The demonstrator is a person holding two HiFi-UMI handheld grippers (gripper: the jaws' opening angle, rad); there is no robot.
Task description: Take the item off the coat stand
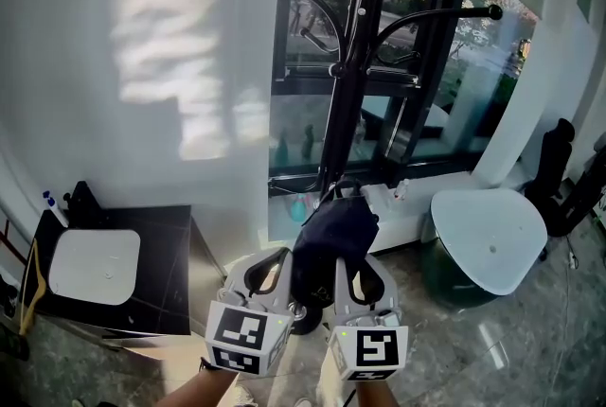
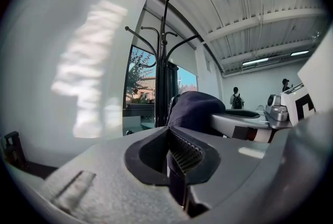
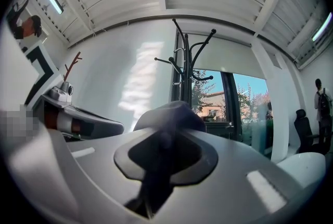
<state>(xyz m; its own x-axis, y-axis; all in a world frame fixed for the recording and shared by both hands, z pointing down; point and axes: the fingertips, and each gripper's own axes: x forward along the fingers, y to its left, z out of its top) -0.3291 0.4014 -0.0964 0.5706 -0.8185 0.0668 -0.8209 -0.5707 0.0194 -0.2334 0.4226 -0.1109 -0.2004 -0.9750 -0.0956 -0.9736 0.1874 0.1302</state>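
Firmly clenched, the left gripper (image 1: pixel 282 261) (image 2: pixel 174 158) has its ribbed jaws closed on a fold of the dark navy fabric item (image 1: pixel 333 230) (image 2: pixel 195 108) (image 3: pixel 171 116). The right gripper (image 1: pixel 348 261) (image 3: pixel 161 160) pinches the same cloth from the other side. The two stand close side by side, and the item bunches up between and just beyond their tips, a soft rounded heap of cloth with a thin loop showing at its top in the head view. Behind it rises the black metal coat stand (image 1: pixel 346 93) (image 2: pixel 162 77) (image 3: pixel 182 72). The item sits low in front of the stand's pole, and the curved, knob-tipped arms are well above it; whether the cloth touches the pole cannot be told. Beyond the stand is a dark-framed window (image 1: pixel 426 83) with trees outside, and to the left a white wall (image 1: pixel 142 64) streaked with sunlight. On the floor to the right stands a white rounded table (image 1: pixel 492 244), and to the left a black cabinet (image 1: pixel 151 291) with a white rounded object (image 1: pixel 95 265) lying on top.
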